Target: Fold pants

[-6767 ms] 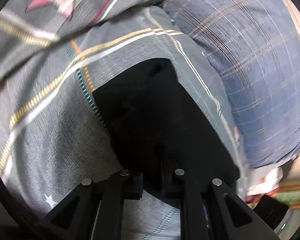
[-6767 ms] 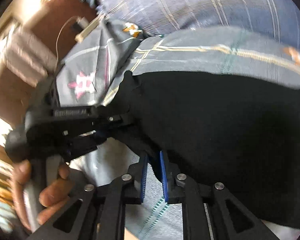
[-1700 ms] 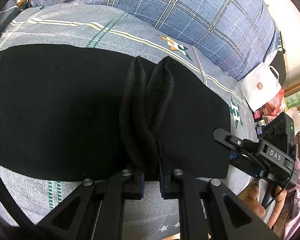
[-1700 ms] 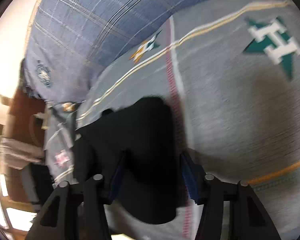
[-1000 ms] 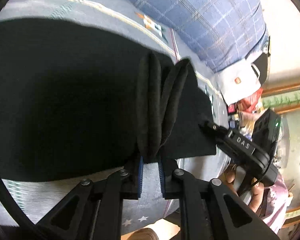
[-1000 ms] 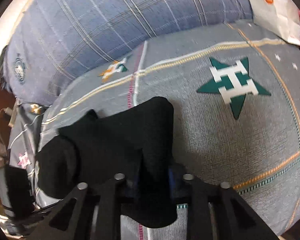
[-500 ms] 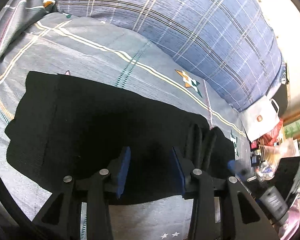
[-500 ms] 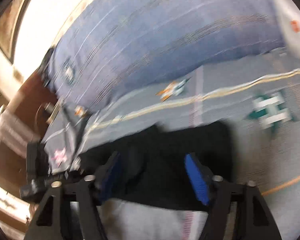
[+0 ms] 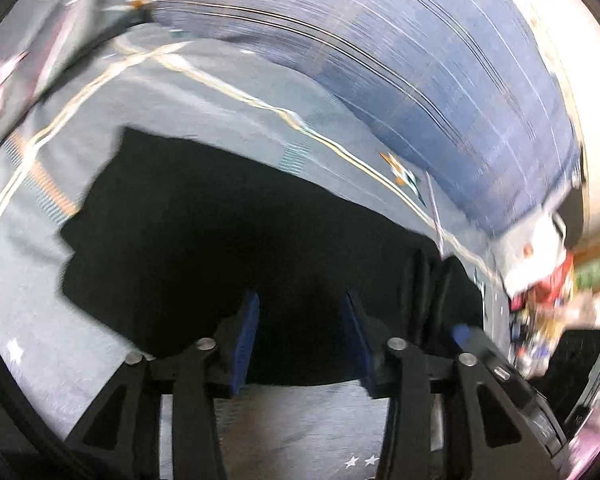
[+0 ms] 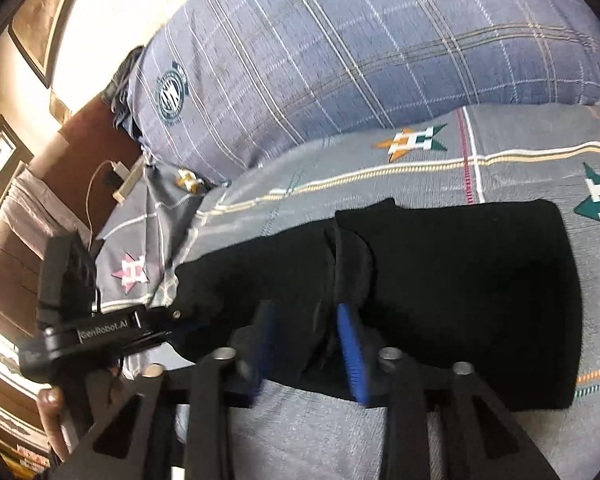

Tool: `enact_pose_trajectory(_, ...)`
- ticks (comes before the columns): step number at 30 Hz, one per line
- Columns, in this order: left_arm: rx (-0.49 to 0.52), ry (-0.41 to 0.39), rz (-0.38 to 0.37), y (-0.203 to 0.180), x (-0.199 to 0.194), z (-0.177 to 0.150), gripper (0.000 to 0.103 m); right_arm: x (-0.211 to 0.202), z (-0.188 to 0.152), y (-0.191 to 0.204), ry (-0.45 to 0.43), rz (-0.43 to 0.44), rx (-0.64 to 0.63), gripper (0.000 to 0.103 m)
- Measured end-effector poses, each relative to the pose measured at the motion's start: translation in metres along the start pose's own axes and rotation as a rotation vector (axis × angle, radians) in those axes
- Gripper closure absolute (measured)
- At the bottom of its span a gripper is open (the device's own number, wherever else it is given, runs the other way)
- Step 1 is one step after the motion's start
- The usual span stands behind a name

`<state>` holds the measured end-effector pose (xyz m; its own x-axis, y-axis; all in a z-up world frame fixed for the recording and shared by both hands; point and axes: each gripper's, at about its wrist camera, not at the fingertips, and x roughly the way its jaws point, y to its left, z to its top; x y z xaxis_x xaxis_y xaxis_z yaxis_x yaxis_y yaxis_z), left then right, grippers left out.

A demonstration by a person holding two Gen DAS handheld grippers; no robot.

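Left wrist view: left tool (image 9: 300,338) opening, nothing between its blue pads; black pants (image 9: 228,248) lie folded on the bed (image 9: 228,116).

Right wrist view: right tool (image 10: 310,350) opening, empty above the pants (image 10: 460,280). Release step; next fold likely needs regrasping an edge.

"GenRobot.AI" is printed in white on the black body of the left tool (image 10: 168,322), seen in the right wrist view. A block "H" is set in each star on the bedsheet (image 10: 416,140). The round crest on the blue pillow (image 10: 171,94) cannot be read.
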<state>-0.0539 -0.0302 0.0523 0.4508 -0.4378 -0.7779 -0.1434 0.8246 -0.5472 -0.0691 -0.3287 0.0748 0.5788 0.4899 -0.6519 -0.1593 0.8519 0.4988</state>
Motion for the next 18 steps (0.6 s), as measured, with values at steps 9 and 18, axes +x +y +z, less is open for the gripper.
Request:
enact_pose_trajectory(9,-0.294,-0.144,0.043,0.077,-0.032,0.006,0.042,-0.006,-0.005,0.022,-0.058,-0.037,-0.042,0.017)
enact_pose_trajectory(18,-0.289,-0.085,0.091,0.076,-0.011,0.009,0.042,0.015,-0.014,0.011,0.002,-0.077,0.086,0.017)
